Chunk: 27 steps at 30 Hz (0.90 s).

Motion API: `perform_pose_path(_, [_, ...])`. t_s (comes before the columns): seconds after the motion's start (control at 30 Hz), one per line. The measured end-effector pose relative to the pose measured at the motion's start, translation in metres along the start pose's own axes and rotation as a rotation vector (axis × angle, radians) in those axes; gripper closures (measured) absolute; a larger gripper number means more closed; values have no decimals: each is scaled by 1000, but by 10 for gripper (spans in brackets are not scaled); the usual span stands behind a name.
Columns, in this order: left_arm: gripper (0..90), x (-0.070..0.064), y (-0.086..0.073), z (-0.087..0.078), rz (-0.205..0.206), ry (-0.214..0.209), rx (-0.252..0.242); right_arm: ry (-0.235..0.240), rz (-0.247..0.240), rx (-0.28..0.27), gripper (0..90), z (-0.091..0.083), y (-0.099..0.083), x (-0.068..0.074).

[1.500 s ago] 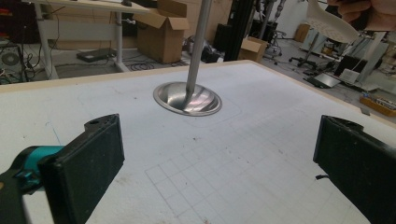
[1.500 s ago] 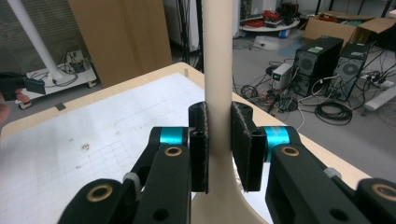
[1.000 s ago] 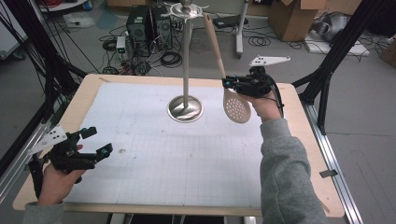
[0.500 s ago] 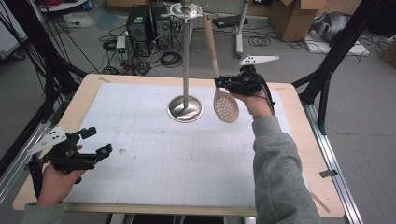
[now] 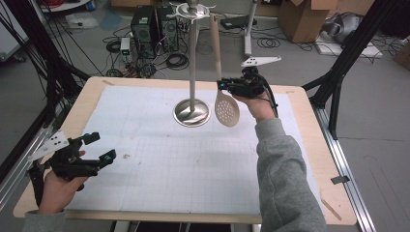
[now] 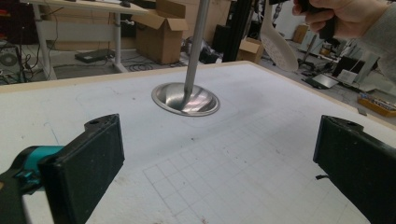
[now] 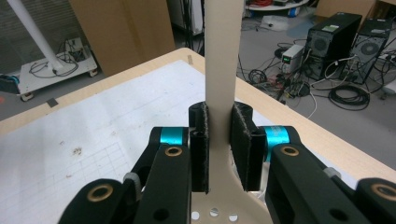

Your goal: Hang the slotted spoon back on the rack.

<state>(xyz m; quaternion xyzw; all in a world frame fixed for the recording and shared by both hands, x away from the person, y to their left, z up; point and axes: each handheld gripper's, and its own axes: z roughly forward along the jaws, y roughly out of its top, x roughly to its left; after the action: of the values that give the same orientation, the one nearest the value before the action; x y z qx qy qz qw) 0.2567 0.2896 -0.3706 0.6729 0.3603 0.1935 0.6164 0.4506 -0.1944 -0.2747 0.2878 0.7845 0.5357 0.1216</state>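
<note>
Flanking clamped skimmer [image 5: 227, 109]: stand [image 5: 192, 112]

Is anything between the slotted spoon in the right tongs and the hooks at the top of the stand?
Nothing visible. The right tongs hold the slotted spoon upright beside the stand, its handle tip close to the hooks.

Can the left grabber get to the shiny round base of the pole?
Probably yes. The left gripper is open, and bare mat lies between it and the stand base. The slotted spoon hangs off to the side, in the right gripper.
</note>
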Motion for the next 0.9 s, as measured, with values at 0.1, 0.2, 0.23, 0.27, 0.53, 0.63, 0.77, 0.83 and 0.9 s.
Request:
perform_pose_path(0.1, [22, 0, 0, -1, 1, 2, -2, 0, -1, -1, 783, 3, 0, 0])
perform_pose_path(0.2, [22, 1, 0, -2, 0, 4, -2, -1, 2, -2, 783, 10, 0, 0])
perform_pose_path(0.23, [22, 1, 0, -2, 0, 4, -2, -1, 2, -2, 783, 10, 0, 0])
perform_pose_path(0.27, [22, 1, 0, -3, -1, 6, -3, -4, 5, -1, 783, 13, 1, 1])
perform_pose_path(0.53, [22, 1, 0, -4, -3, 9, -4, -21, 6, -6, 782, 22, 2, 3])
perform_pose_path(0.63, [22, 1, -1, -4, -2, 8, 0, -27, 7, -9, 782, 25, 2, 3])
perform_pose_path(0.77, [22, 1, -1, -3, -2, 9, 3, -39, 11, -14, 781, 30, 3, 4])
perform_pose_path(0.83, [22, 1, -1, -3, -2, 9, 4, -41, 12, -18, 781, 32, 3, 4])
perform_pose_path(0.9, [22, 1, -1, -3, -2, 8, 4, -41, 15, -15, 781, 33, 3, 5])
